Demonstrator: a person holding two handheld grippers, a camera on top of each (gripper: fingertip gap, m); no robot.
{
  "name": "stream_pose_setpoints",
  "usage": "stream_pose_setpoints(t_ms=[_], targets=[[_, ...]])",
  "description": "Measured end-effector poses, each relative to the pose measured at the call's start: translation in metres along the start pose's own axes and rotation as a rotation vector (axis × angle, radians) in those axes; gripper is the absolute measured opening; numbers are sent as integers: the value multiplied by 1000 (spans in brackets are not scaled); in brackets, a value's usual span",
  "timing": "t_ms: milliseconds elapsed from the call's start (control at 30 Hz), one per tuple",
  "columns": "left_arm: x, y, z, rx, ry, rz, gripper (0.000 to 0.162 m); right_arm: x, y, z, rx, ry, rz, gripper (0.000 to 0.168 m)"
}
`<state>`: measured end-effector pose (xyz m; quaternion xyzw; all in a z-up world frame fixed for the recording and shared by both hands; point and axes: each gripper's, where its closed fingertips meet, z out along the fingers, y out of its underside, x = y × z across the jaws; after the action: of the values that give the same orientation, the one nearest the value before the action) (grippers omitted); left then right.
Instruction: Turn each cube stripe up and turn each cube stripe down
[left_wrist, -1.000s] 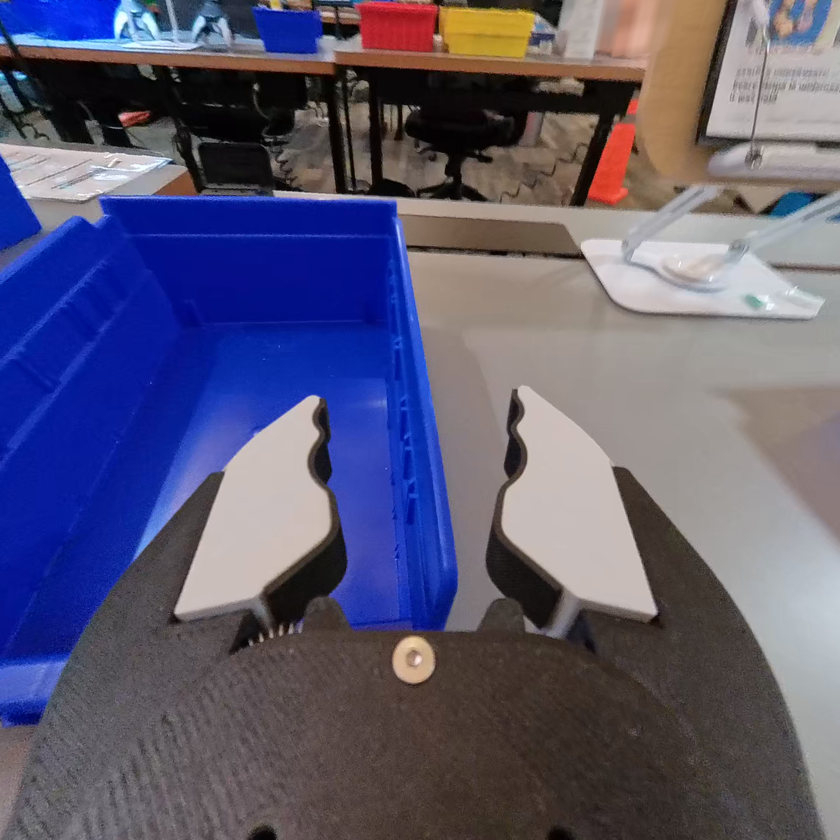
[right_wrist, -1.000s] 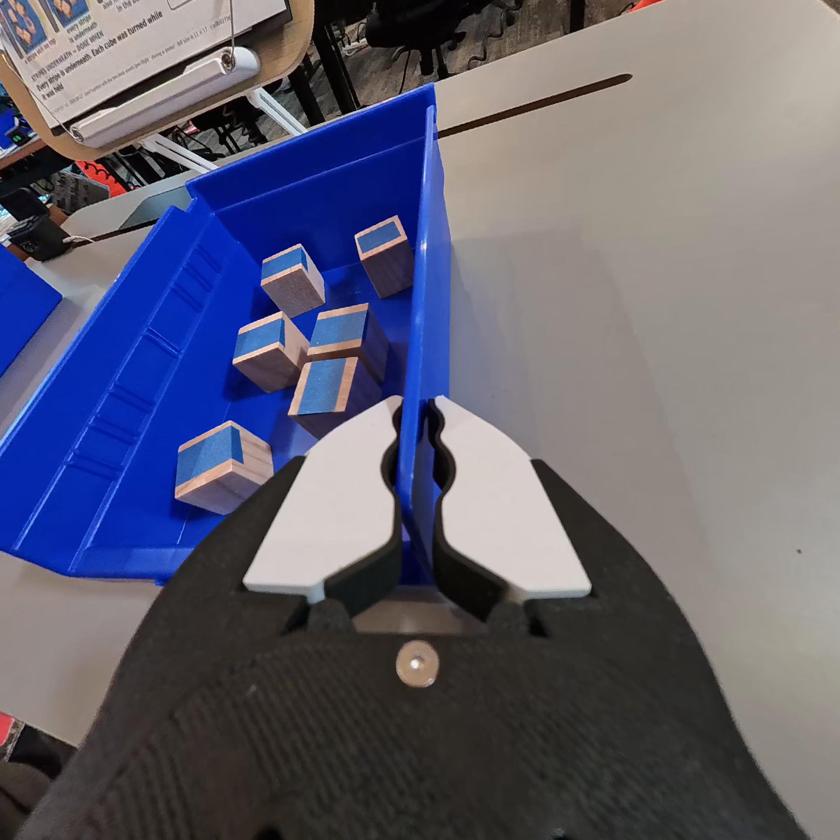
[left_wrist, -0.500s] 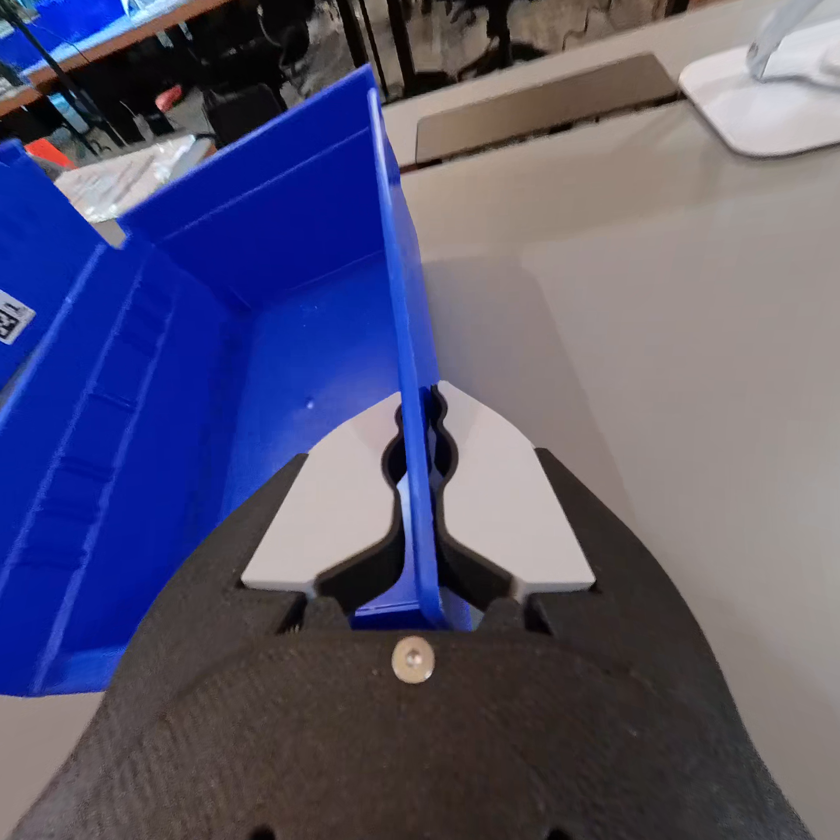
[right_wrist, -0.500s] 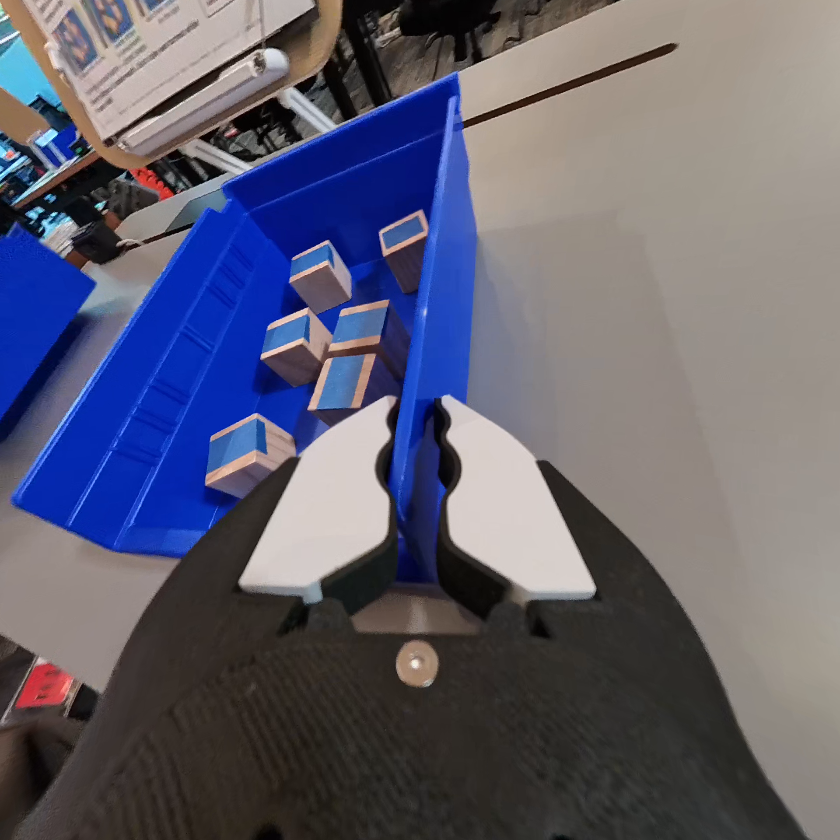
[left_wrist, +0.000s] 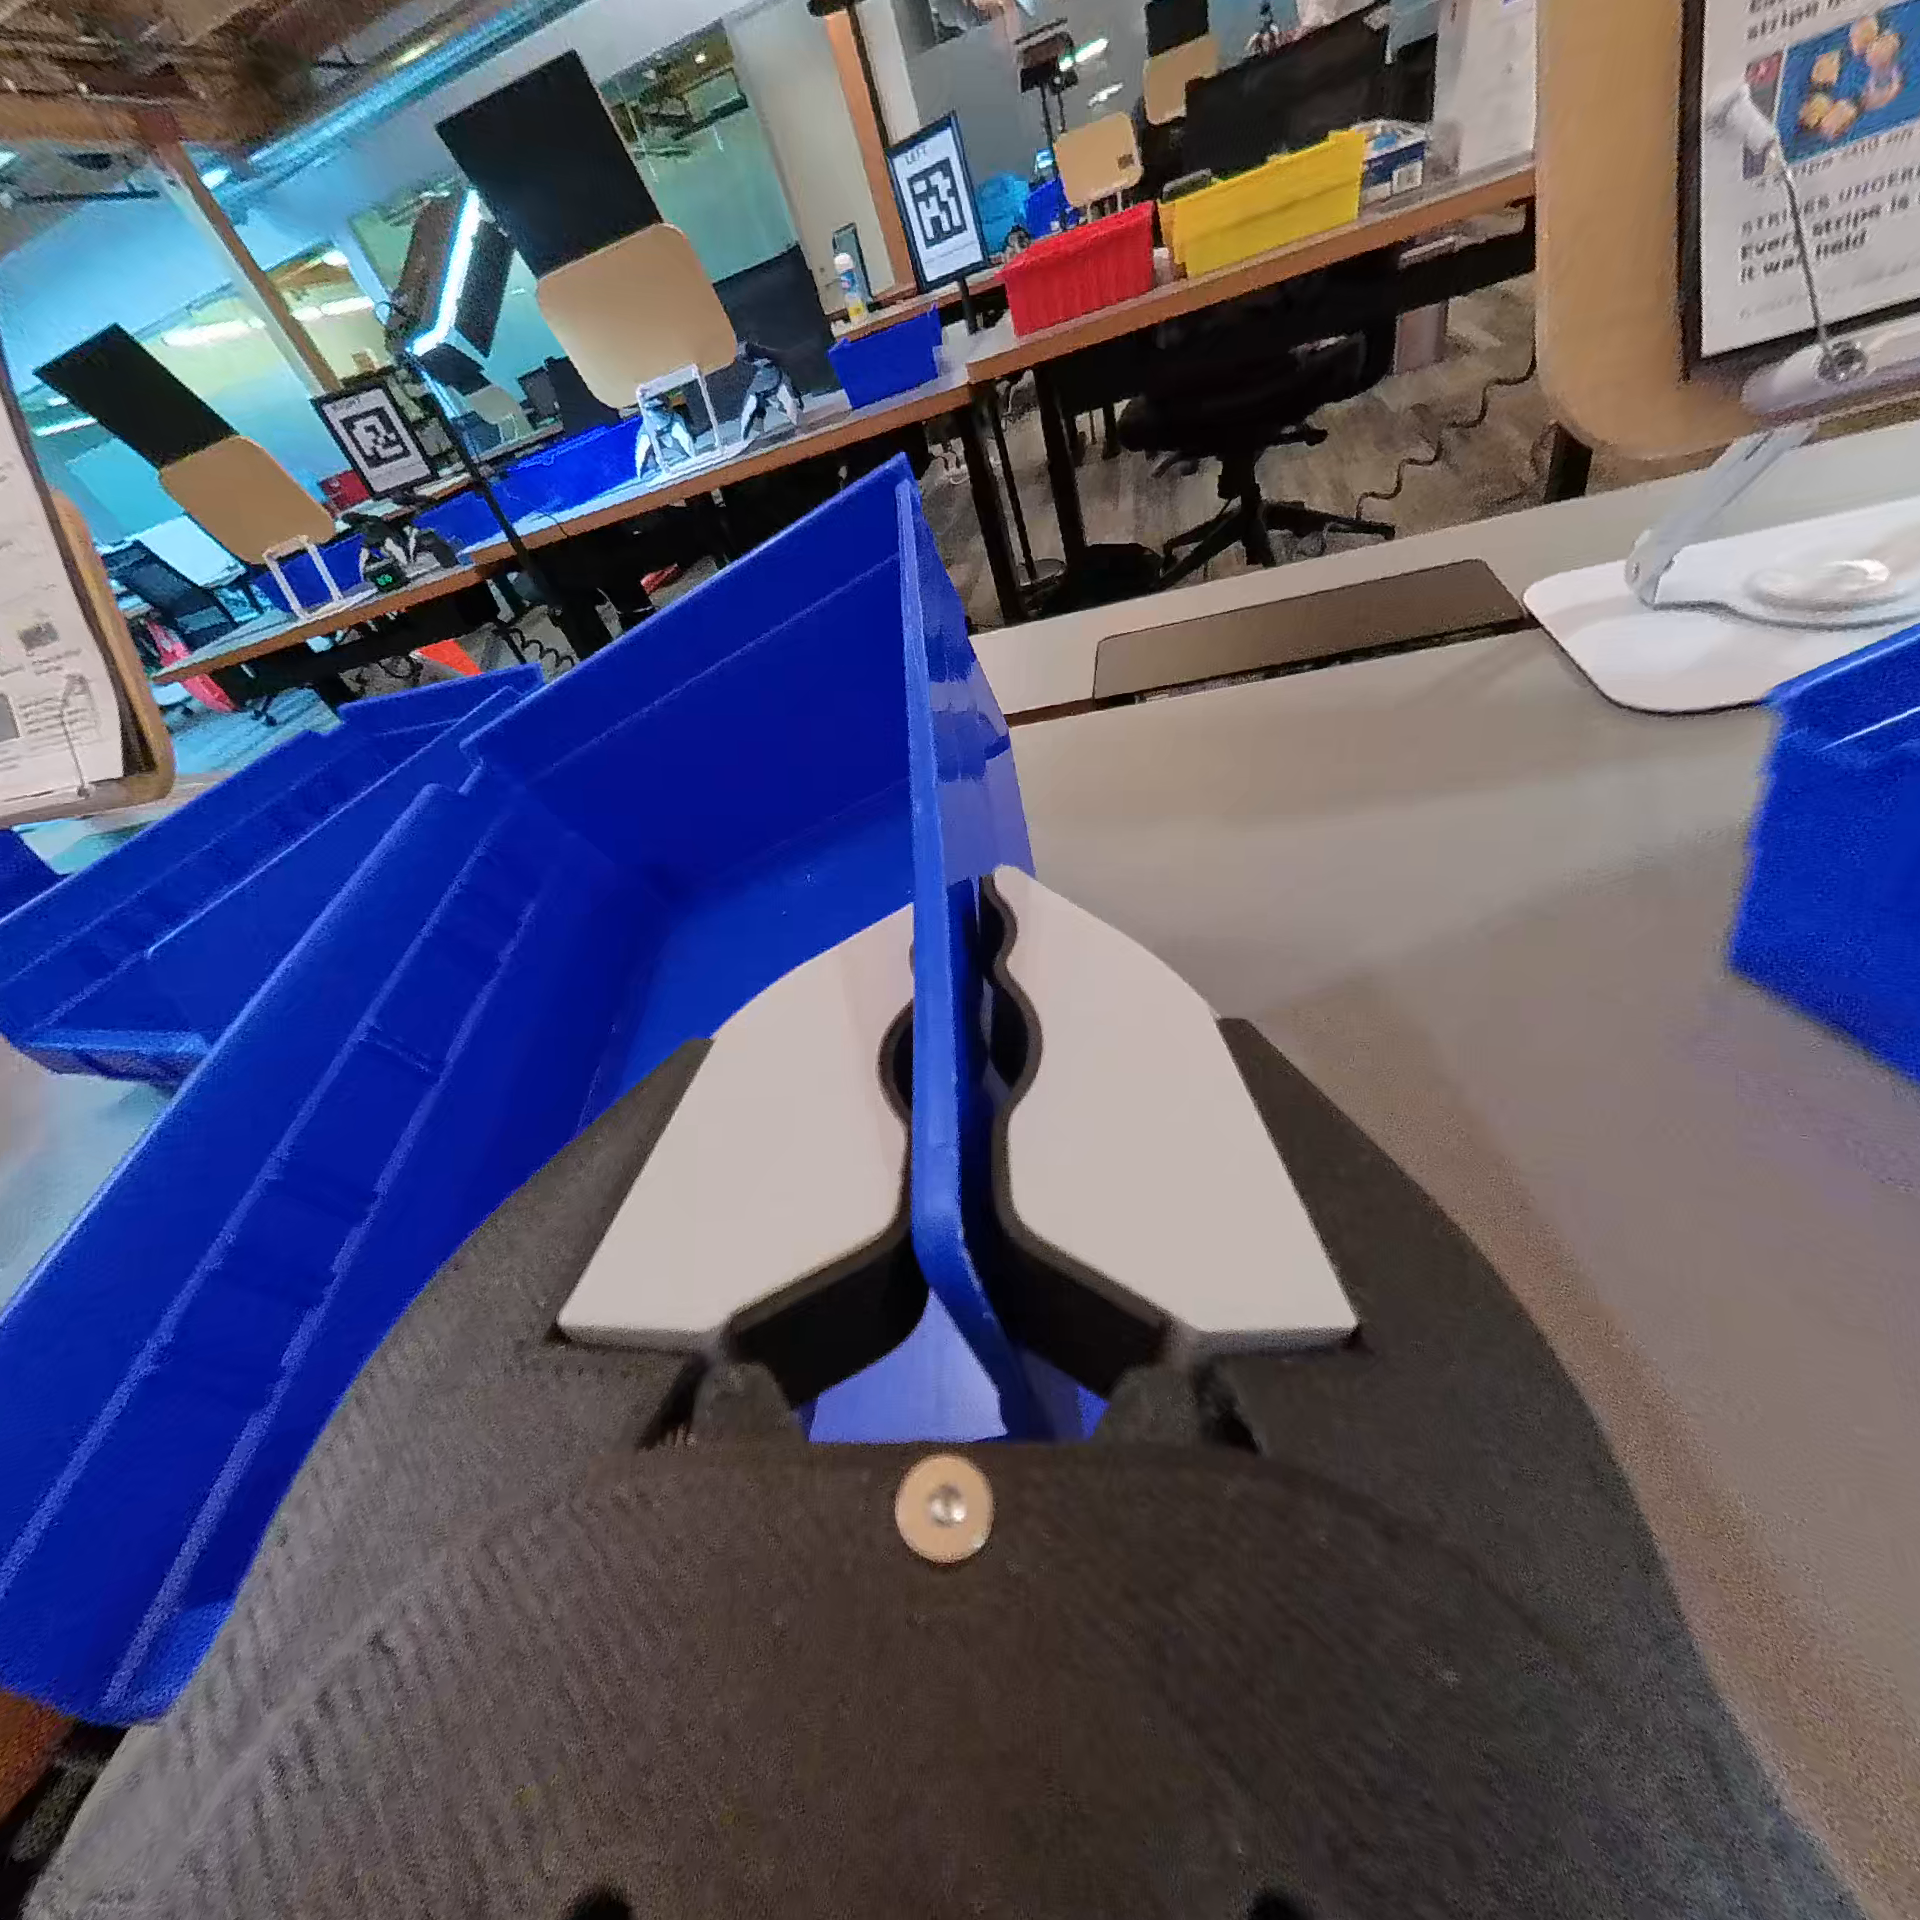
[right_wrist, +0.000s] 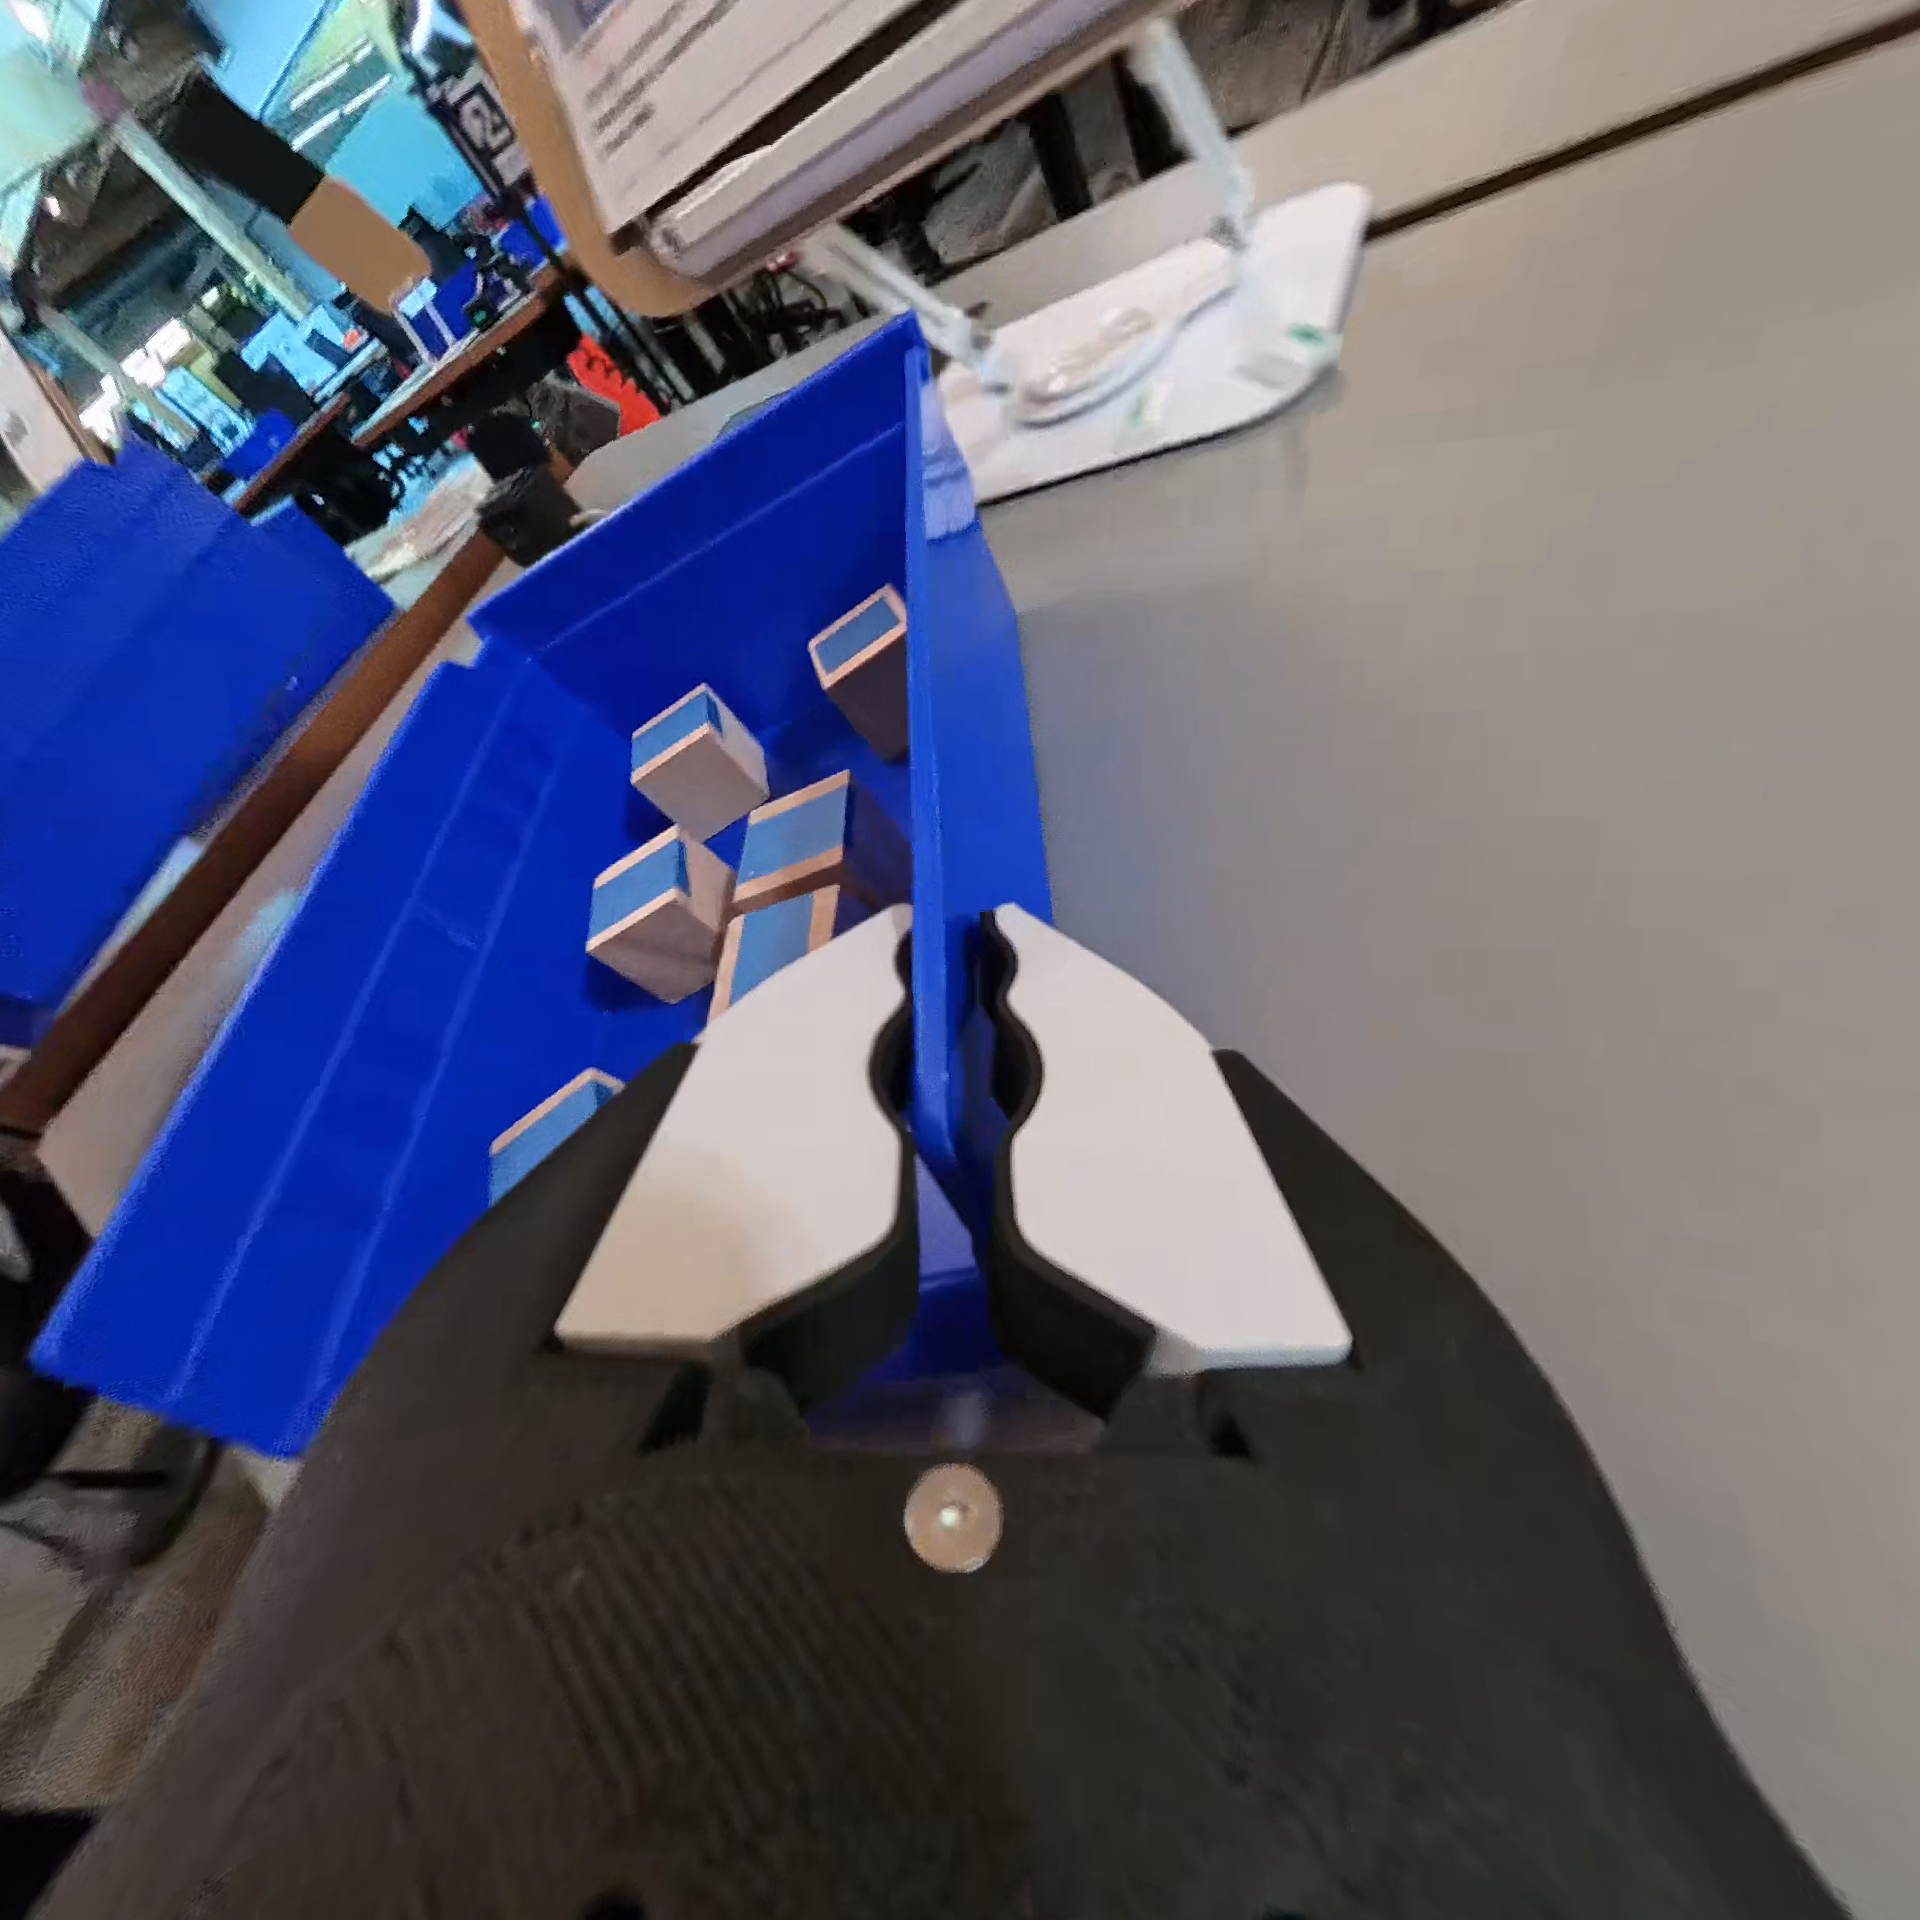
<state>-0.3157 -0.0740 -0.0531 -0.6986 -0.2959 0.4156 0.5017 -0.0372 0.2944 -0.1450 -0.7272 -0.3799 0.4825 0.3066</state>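
Observation:
My left gripper (left_wrist: 951, 894) is shut on the right wall of an empty blue bin (left_wrist: 727, 727), one finger inside and one outside. My right gripper (right_wrist: 951, 914) is shut the same way on the right wall of a second blue bin (right_wrist: 343, 1091). That bin holds several wooden cubes, each with its blue stripe facing up, such as one in the middle (right_wrist: 696, 764), one by the gripped wall (right_wrist: 862, 675) and one near my left finger (right_wrist: 551, 1132). My gripper partly hides the nearest cubes.
The grey table (left_wrist: 1455, 935) stretches to the right of both bins. A white stand base (left_wrist: 1714, 623) holding an instruction sheet sits at the back, also in the right wrist view (right_wrist: 1164, 343). Other blue bins show at the right (left_wrist: 1839, 862) and left (right_wrist: 156, 675).
My left gripper was open over the empty bin's wall and has shut on it. Both views have tipped upward, and the right gripper has kept its hold while its bin shifted.

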Motion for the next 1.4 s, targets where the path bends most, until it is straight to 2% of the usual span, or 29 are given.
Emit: stream_pose_setpoints(t_ms=[67, 200, 500, 667, 833, 933, 1000, 1100, 1267, 1400], targets=[[-6, -3, -9, -6, 4, -14, 7, -27, 0, 24, 14, -6, -51, 6], [-25, -7, -27, 0, -18, -73, 7, -81, 7, 80, 9, -75, -14, 8], [-84, -29, -72, 18, -155, -58, 6, -185, 22, 202, 23, -3, -21, 8], [-103, -46, -92, 78, -175, -89, 7, -249, 43, 240, 38, 21, 25, 9], [-116, -57, -106, 104, -192, -102, 7, -308, 65, 260, 14, -5, 139, 16], [-119, -59, -109, 110, -206, -89, 6, -348, 83, 266, -103, -110, 86, 26], [-120, -59, -110, 109, -209, -84, 7, -368, 93, 260, -190, -175, -15, 23], [-119, -62, -112, 111, -199, -91, 7, -373, 75, 235, -160, -261, -18, 20], [-91, -74, -108, 137, -127, -76, 7, -337, 48, 173, -116, -395, -63, 38], [-27, -96, -102, 159, 14, -65, 7, -270, 47, 112, -101, -388, -196, 43]])
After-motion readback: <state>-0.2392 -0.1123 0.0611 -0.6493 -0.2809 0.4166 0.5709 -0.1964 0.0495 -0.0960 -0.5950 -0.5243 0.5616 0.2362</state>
